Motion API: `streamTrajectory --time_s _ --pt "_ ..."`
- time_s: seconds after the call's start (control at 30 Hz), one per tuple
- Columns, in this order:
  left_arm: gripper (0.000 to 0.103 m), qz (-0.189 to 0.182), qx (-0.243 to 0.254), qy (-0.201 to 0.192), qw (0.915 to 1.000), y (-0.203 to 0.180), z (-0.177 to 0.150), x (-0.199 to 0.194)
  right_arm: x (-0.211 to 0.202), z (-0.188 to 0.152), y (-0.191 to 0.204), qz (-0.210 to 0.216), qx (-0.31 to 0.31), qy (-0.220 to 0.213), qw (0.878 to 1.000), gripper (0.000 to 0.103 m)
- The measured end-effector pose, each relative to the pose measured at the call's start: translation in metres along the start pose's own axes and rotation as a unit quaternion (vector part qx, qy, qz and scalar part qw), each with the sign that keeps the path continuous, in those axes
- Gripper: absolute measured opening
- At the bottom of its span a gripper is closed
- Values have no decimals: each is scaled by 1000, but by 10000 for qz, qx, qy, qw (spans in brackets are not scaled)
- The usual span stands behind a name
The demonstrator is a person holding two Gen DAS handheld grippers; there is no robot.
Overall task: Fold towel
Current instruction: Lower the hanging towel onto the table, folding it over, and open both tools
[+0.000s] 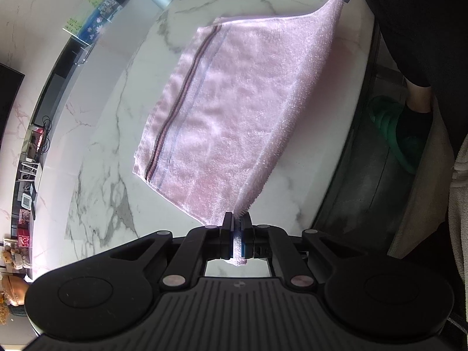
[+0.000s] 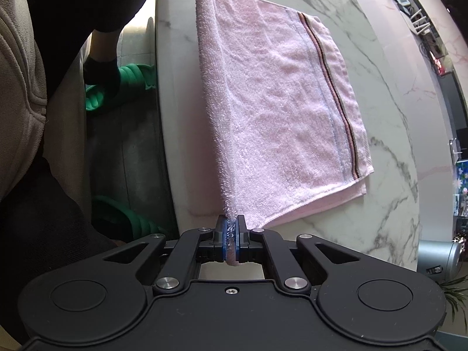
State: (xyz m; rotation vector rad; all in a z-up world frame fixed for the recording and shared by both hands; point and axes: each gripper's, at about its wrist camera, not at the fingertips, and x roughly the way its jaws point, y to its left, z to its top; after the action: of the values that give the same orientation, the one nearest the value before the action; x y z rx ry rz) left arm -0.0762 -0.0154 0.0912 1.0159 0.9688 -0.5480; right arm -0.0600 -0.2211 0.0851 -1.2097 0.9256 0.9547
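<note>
The pink towel (image 1: 234, 111) lies doubled on the marble counter (image 1: 111, 134), its dark-striped far end flat on the stone and its near edge lifted. No writing on it can be read. The left tongs (image 1: 237, 222) are pinched tight on one near corner; the right tongs (image 2: 231, 228) are clamped on the other, so the raised edge stretches between them. Green slippers (image 2: 117, 87) show on the floor beside the counter.

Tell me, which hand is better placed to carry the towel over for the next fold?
Neither: left gripper and right gripper each pinch a near corner of the pink towel, so both should move together.
</note>
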Motion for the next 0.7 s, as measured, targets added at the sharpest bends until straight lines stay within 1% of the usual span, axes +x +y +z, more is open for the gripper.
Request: streamTrajectory --time_s 0.07,0.27,0.37,0.47,0.6,0.7 --pt "3 97 -1 -35 9999 9 4 -2 -7 2 -11 -123 -4 -19 9999 3" --pt "3 456 -41 -146 9988 54 26 -4 -18 10 -51 -462 94 -93 9988 3" --pt "3 547 -20 -156 9984 73 38 0 -17 14 -77 -574 134 -90 9982 3" --pt "3 632 43 -141 9979 94 55 13 -9 19 -104 -595 208 -12 9980 3" --pt "3 584 -12 -106 9982 120 73 34 10 24 -142 -525 368 110 9979 3" --pt "3 381 -155 4 9992 137 81 54 28 27 -166 -439 522 142 9976 3"
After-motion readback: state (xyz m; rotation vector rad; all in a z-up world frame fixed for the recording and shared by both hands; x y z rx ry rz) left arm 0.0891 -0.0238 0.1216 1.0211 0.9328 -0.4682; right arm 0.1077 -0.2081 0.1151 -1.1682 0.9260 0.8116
